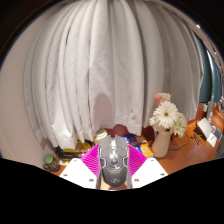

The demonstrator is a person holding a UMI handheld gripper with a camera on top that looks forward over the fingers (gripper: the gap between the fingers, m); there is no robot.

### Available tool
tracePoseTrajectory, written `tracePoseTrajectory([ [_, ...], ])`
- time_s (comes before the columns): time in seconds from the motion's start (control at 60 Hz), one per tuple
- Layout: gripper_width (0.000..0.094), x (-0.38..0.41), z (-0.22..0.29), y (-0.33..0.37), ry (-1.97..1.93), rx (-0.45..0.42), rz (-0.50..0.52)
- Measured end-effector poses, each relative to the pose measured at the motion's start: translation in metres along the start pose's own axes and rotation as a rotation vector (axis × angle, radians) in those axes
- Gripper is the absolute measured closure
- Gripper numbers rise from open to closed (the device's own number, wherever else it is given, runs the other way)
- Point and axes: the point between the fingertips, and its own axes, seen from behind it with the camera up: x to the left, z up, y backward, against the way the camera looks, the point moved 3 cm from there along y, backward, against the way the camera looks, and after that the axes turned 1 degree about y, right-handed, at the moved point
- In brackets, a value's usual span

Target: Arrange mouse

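Note:
A grey computer mouse (pixel 114 161) with a scroll wheel and dark side trim sits between my gripper's (pixel 114 166) two fingers. The magenta pads (pixel 93 160) press against both of its sides. The mouse is held up well above the table, level with the curtain behind it. Its rear end is hidden below the fingers.
A white pleated curtain (pixel 100 70) fills the background. A vase of white flowers (pixel 166 122) stands to the right on a wooden table (pixel 185 152). Small coloured objects (pixel 70 152) lie at the left, and an open laptop (pixel 209 130) is at far right.

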Motion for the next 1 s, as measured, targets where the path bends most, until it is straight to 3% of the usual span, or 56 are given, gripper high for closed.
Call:
tracePoseTrajectory([
  [0.067,0.0583,0.051,-0.008,0.002,0.015,0.0,0.03],
  [0.15,0.0586,0.11,-0.045,-0.007,0.02,0.065,0.069],
  [0.3,0.0593,0.192,-0.167,-0.032,0.045,0.246,0.113],
  [0.467,0.0593,0.232,-0.288,-0.043,0.096,0.436,0.126],
  [0.6,0.0592,0.241,-0.339,-0.043,0.128,0.505,0.123],
  [0.7,0.0547,0.242,-0.341,-0.045,0.148,0.481,0.101],
  [0.867,0.0418,0.242,-0.341,-0.045,0.129,0.536,0.101],
  [1.0,0.0075,0.232,-0.31,-0.035,0.089,0.506,0.113],
])
